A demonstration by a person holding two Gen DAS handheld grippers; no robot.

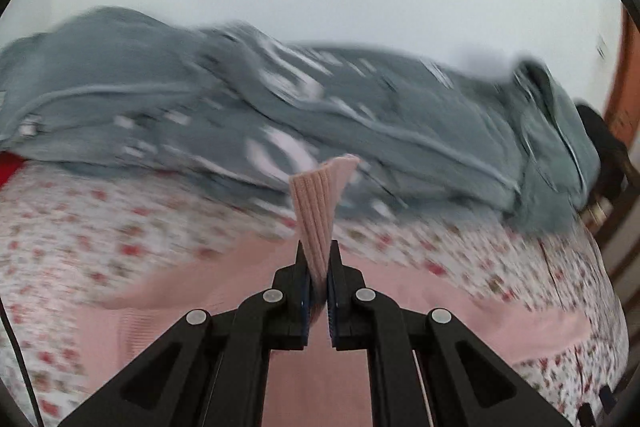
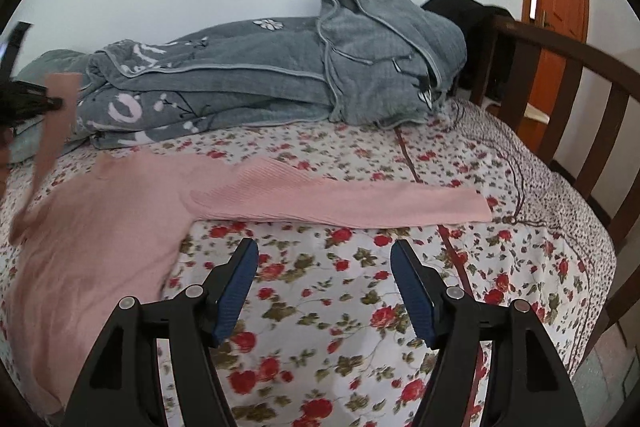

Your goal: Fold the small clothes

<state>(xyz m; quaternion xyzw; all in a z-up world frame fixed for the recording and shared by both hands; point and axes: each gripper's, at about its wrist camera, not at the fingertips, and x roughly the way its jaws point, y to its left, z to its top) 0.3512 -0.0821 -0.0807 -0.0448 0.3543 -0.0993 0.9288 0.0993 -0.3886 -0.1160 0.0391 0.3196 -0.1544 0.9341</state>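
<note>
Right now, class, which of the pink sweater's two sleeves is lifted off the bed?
The sleeve clamped in the left gripper is raised; the other sleeve lies flat across the floral bedsheet, ahead of the open right gripper.

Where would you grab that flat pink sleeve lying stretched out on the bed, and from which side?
Probably at the cuff end. The sleeve lies flat and straight on the bedsheet, so its free end is easiest to pinch and carry back over the sweater. The open right gripper could come in low from the near side, one finger sliding under the edge. The left gripper is already shut on the other sleeve.
</note>
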